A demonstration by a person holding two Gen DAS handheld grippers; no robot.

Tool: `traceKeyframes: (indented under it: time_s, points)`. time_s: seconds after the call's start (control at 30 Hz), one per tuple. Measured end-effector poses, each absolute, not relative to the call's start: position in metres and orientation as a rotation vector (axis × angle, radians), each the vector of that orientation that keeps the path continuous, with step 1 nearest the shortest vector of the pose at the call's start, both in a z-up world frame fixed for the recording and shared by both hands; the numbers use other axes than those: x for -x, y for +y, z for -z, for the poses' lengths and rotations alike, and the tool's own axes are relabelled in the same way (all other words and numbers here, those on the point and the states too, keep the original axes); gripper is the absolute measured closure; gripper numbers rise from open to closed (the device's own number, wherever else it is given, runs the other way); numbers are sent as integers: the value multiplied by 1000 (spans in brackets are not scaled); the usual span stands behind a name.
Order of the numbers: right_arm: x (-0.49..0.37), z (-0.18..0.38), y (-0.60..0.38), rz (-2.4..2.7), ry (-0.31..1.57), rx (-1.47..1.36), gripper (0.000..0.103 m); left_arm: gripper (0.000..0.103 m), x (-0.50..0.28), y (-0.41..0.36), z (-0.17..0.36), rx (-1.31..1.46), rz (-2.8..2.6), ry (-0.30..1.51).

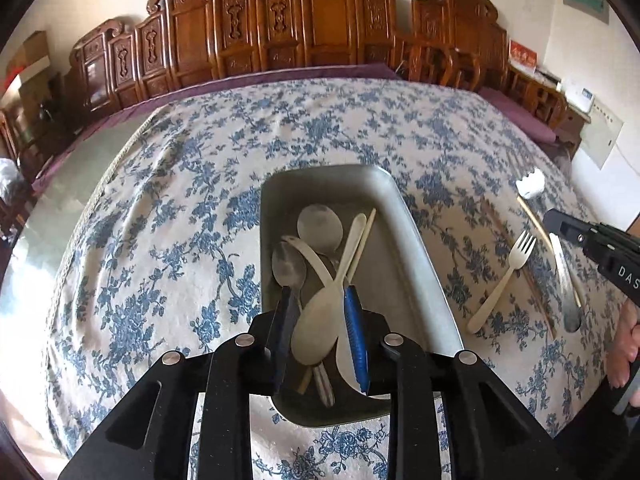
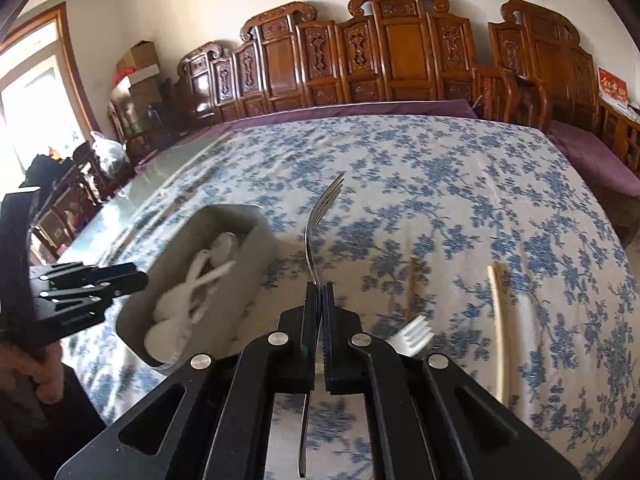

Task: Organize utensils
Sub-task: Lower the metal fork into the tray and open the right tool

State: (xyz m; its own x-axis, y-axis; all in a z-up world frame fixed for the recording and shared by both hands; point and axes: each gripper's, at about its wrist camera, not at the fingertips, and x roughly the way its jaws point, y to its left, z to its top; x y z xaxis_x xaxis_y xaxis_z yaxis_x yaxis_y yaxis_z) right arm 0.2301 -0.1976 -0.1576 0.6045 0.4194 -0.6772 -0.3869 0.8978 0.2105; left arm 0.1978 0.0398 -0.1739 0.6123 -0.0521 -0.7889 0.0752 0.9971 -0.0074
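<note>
My left gripper point(image 1: 319, 294) hovers low over a grey metal tray point(image 1: 416, 240) on the blue-flowered cloth, jaws a little apart. The bowl of a cream spoon point(image 1: 316, 332) lies between its fingers, resting in the tray among metal spoons point(image 1: 320, 226), another cream spoon and a chopstick. My right gripper point(image 2: 319, 286) is shut on a metal fork point(image 2: 326, 208), tines pointing up and away, handle hanging below the jaws. It is held above the cloth to the right of the tray point(image 2: 248, 240). The left wrist view shows the right gripper point(image 1: 560, 220) and the fork's handle point(image 1: 566, 280).
On the cloth right of the tray lie a cream plastic fork point(image 1: 508, 276), brown chopsticks point(image 2: 410, 284) and a tan-handled tool with a white head point(image 1: 530, 188). Carved wooden chairs point(image 2: 404, 48) line the table's far side. Bare glass tabletop point(image 1: 80, 184) shows at the left.
</note>
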Motion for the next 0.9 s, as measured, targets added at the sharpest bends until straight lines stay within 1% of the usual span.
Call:
traceKeyframes:
  time_s: [0.2,0.57,0.73,0.9]
  points:
    - [-232,150,-159,-512,787,-18,99,79,-196,53,165,-15,71,869]
    - [-245,155,-90,-588,805,-31,99,79,-198,82,164,19,36,854]
    - [-256,161,-69,-600,824,-50,99,79,-198,93,165,33,15,858]
    - [-262,175,-48,-588,850,-9,99,79,-198,103,165,49,-2,858]
